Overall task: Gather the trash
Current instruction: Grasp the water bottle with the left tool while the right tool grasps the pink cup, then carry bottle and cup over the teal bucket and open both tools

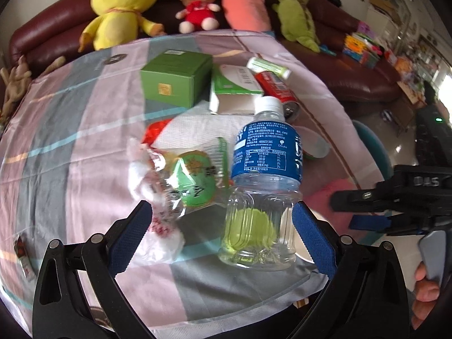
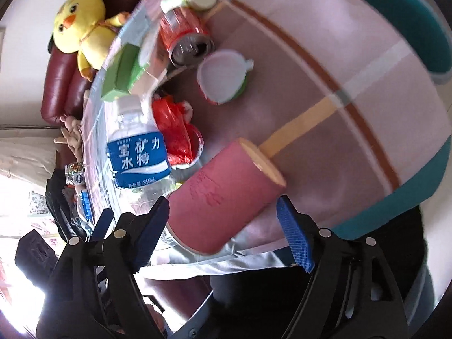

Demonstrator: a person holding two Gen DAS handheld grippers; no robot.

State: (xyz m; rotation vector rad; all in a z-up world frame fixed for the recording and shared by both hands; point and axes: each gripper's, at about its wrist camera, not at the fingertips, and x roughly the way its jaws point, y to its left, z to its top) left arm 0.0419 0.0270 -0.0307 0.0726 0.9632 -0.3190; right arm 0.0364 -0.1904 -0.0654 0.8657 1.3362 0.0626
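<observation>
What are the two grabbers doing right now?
Left gripper: open, around the water bottle, not squeezing.
Right gripper: open, around the pink cup.

Left wrist view: upright, low over near table edge, facing 12 o'clock toward dark red leather sofa [image 1: 42,25]; clear blue-labelled plastic bottle [image 1: 265,175] close ahead.

Right wrist view: rolled sideways, close above same table, sofa [image 2: 60,76] at 9 o'clock.

Shared: bottle [image 2: 137,144], crushed red drink can [image 1: 278,90] [image 2: 185,36], yellow plush chick [image 1: 121,5] [image 2: 80,25], striped pink-grey tablecloth [image 1: 70,118] [image 2: 325,90].
</observation>
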